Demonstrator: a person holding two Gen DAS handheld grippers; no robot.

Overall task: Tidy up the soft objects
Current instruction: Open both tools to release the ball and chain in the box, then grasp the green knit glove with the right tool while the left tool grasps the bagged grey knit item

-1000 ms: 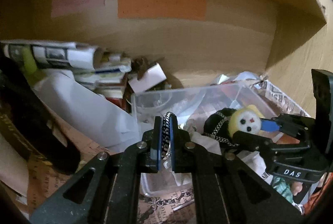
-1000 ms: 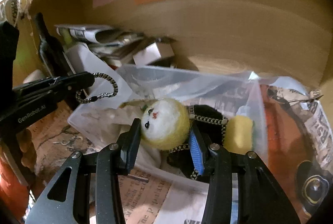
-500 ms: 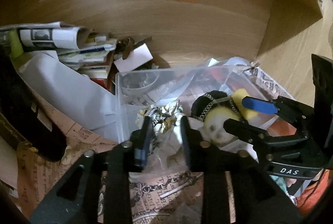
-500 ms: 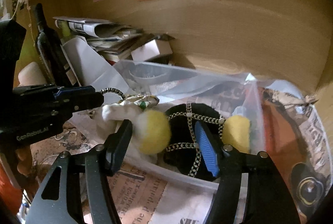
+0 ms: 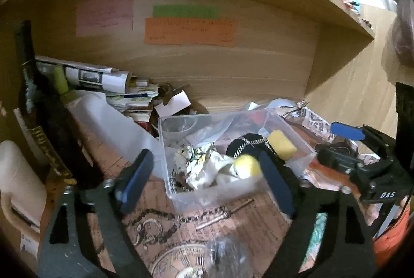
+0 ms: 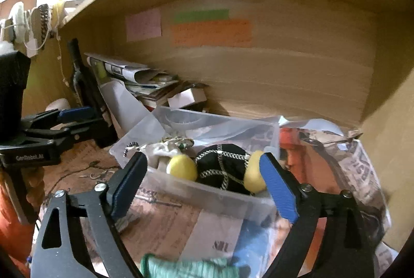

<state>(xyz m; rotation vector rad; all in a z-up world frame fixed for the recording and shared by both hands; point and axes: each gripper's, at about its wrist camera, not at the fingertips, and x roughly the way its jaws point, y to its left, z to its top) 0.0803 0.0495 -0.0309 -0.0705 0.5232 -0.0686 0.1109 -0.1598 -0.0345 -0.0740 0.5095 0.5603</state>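
Observation:
A clear plastic box (image 5: 305,146) (image 6: 207,197) stands on the shelf. In it lie a soft doll with a yellow head (image 5: 245,168) (image 6: 181,168) and white body, a black pouch with a chain pattern (image 5: 245,148) (image 6: 222,166) and a yellow sponge (image 5: 282,144) (image 6: 252,174). My left gripper (image 5: 204,185) (image 6: 75,120) is open and empty, in front of the box. My right gripper (image 6: 204,185) (image 5: 339,143) is open and empty, just short of the box's near wall.
A dark bottle (image 5: 49,128) and a white jug (image 5: 18,187) stand at the left. Stacked papers (image 5: 111,89) lie at the back. Newspaper (image 6: 357,164) lies right of the box. A green knit item (image 6: 186,267) lies below my right gripper. Coloured notes (image 5: 190,31) hang on the back wall.
Both grippers have let go of the doll, opened wide and pulled back. The doll now lies in the box.

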